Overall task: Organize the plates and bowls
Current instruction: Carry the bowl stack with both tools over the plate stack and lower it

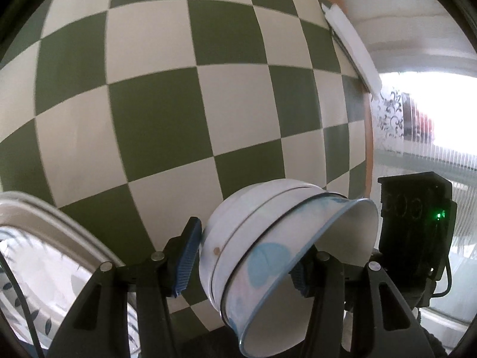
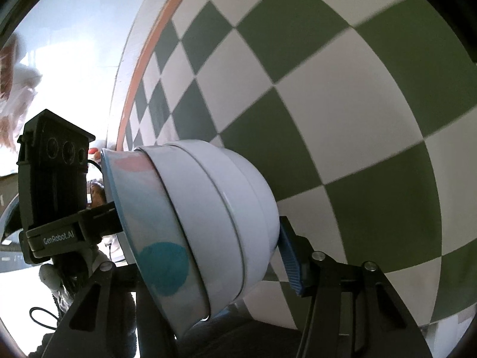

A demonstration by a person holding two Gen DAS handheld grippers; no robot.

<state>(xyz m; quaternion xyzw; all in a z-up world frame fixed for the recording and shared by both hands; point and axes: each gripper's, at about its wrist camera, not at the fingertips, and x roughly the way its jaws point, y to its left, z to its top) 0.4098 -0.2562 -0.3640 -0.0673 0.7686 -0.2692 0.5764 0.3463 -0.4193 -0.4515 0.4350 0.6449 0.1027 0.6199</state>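
A nested stack of bowls (image 1: 256, 238) lies tipped on its side above the green and white checked tabletop (image 1: 179, 113). Two plain white bowls sit over a white bowl with a blue rim and coloured dots. My left gripper (image 1: 243, 267) is shut on the stack, with one blue pad (image 1: 186, 256) on the white base and the other inside the dotted bowl. My right gripper (image 2: 214, 262) is shut on the same stack of bowls (image 2: 208, 208) from the opposite side. Its right pad (image 2: 290, 256) presses the white base, and its other finger is hidden inside the dotted bowl.
A metal-rimmed plate with a leaf pattern (image 1: 38, 238) lies at the lower left of the left wrist view. The table's orange-trimmed edge (image 2: 149, 47) runs beside a bright window area. Each view shows the other gripper's black body (image 1: 417, 226) (image 2: 53, 185) close to the bowls.
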